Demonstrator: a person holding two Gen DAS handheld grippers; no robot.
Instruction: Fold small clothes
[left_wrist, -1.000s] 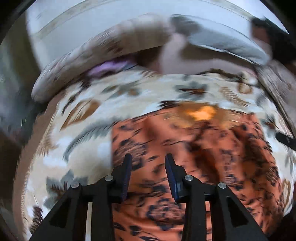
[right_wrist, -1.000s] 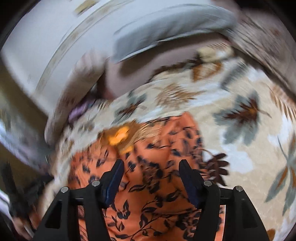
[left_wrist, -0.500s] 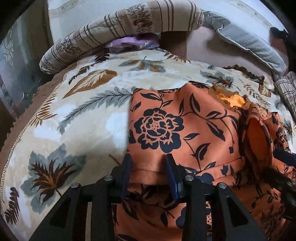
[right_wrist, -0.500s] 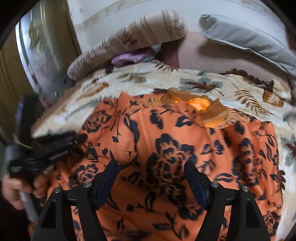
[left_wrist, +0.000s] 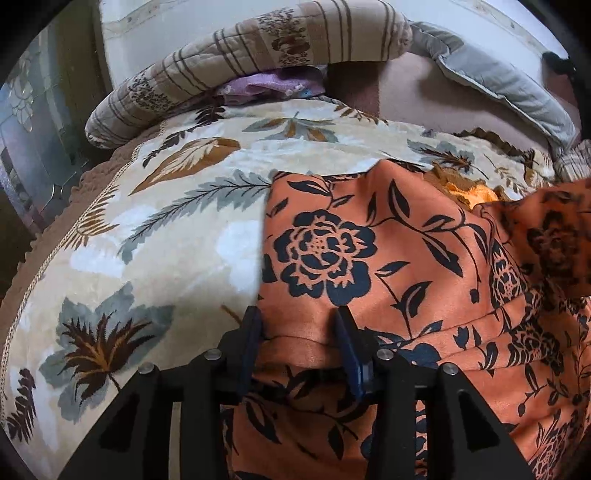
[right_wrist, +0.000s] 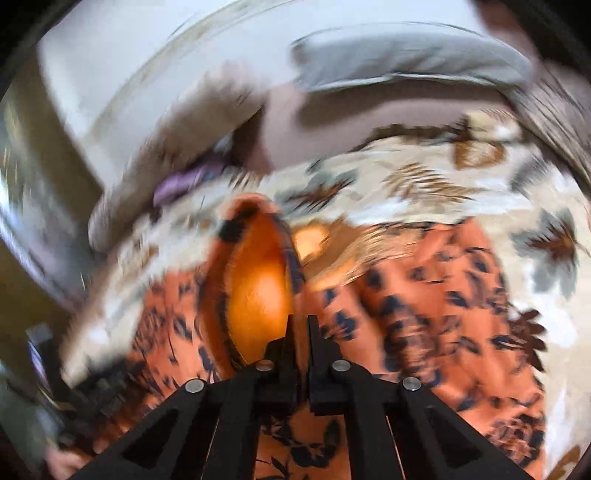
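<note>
An orange garment with dark flowers (left_wrist: 369, 251) lies spread on a leaf-patterned bedspread (left_wrist: 166, 229). My left gripper (left_wrist: 299, 325) hangs low over its near left edge. Its jaws are opening, and a flat fold of the cloth lies between the fingers without being pinched. In the blurred right wrist view my right gripper (right_wrist: 300, 325) is shut on a raised fold of the garment (right_wrist: 424, 288), whose plain orange inside (right_wrist: 258, 288) shows. That lifted flap (left_wrist: 550, 243) also shows at the right of the left wrist view.
A striped pillow (left_wrist: 258, 48) and a grey pillow (left_wrist: 498, 77) lie at the head of the bed, with a purple cloth (left_wrist: 269, 83) tucked under the striped one. The bed's edge drops off at the left. A hand (right_wrist: 62, 461) shows at the lower left.
My right gripper went from wide open over the garment to shut on a fold of it, which now stands up. My left gripper stayed over the near edge, its fingers slightly wider.
</note>
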